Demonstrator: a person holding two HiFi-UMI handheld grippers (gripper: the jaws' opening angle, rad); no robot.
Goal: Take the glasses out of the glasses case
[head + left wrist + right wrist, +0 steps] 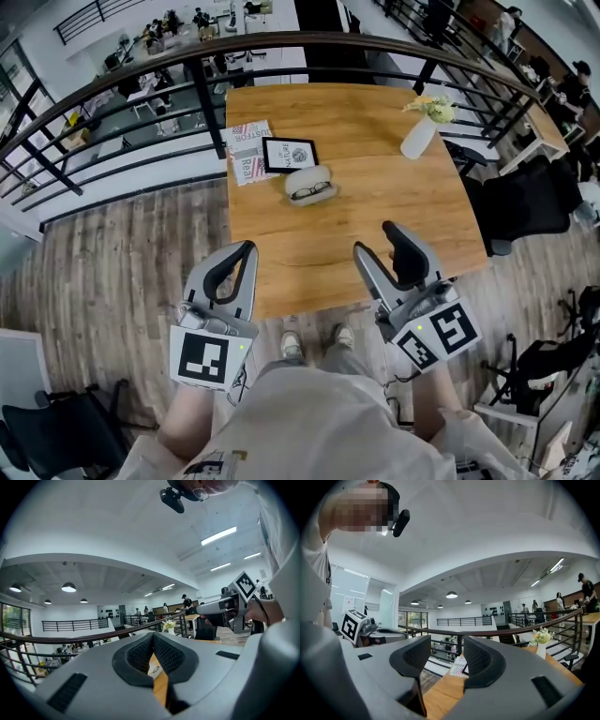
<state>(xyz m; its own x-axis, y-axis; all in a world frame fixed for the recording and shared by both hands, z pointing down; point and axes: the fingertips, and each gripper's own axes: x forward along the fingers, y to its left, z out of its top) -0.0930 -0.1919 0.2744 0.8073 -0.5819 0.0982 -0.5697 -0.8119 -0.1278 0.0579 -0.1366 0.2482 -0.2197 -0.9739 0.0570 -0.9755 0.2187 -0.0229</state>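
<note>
Hovering at 6 o'clock of glasses case [310,185] with left gripper [247,249] closed empty, right gripper [375,240] spread; risking shoving unpinned case toward 12 o'clock

Tan wood-grain table [375,220], off-white glasses case [302,175], black-framed glasses [312,192], white vase [417,139]

- I see the table [375,178] bright and evenly lit, and no hard shadow lies on its wood.
- The railing [281,42] behind the table bends strongly, which is wide-angle distortion.
- Both gripper views have black corners.
- High above the table a strip light [218,535] glares white, and round lamps [68,587] glow beyond the table.
- The left gripper [153,641], close to the lens, looks soft.
</note>
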